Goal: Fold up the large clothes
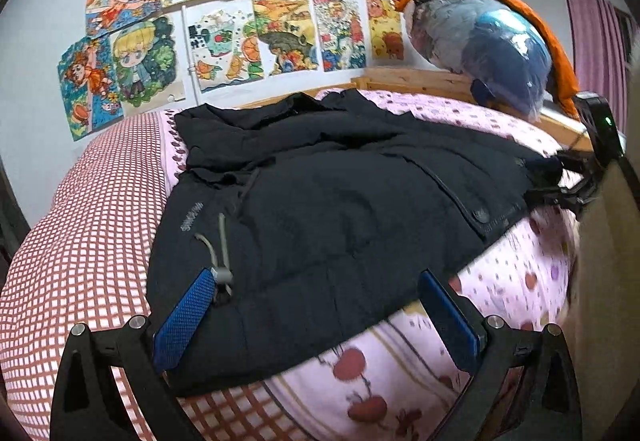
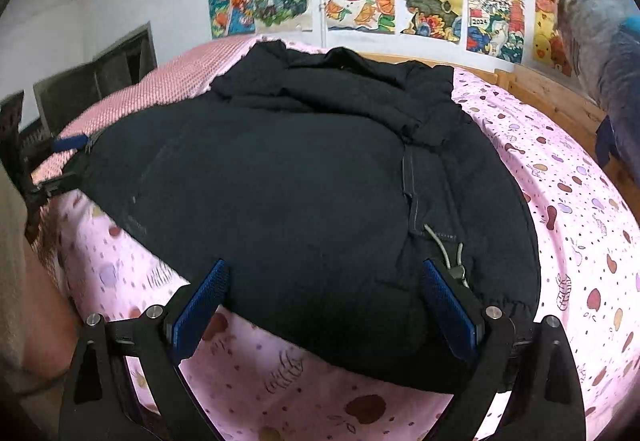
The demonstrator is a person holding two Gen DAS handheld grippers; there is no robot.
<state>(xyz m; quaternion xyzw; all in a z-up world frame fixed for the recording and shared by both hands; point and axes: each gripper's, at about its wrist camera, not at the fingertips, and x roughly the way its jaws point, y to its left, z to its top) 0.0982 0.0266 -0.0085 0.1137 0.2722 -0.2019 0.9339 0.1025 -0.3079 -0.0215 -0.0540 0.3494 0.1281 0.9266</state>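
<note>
A large black padded jacket (image 1: 340, 201) lies spread on the bed; it also shows in the right wrist view (image 2: 300, 181). My left gripper (image 1: 316, 297) is open, its blue pads (image 1: 184, 321) straddling the jacket's near hem by a grey drawstring toggle (image 1: 224, 275). My right gripper (image 2: 324, 289) is open, its blue pads (image 2: 202, 307) straddling the hem at the jacket's other end, by a grey drawstring (image 2: 448, 253). The right gripper also shows in the left wrist view (image 1: 560, 181) at the jacket's far right edge. The left gripper also shows in the right wrist view (image 2: 68, 161).
The bed has a pink fruit-print sheet (image 2: 560, 201) and a red checked cover (image 1: 80, 221). A plastic-wrapped blue bundle with orange cloth (image 1: 488, 37) sits on the wooden bed frame (image 1: 420, 81). Colourful drawings (image 1: 240, 1) cover the wall behind.
</note>
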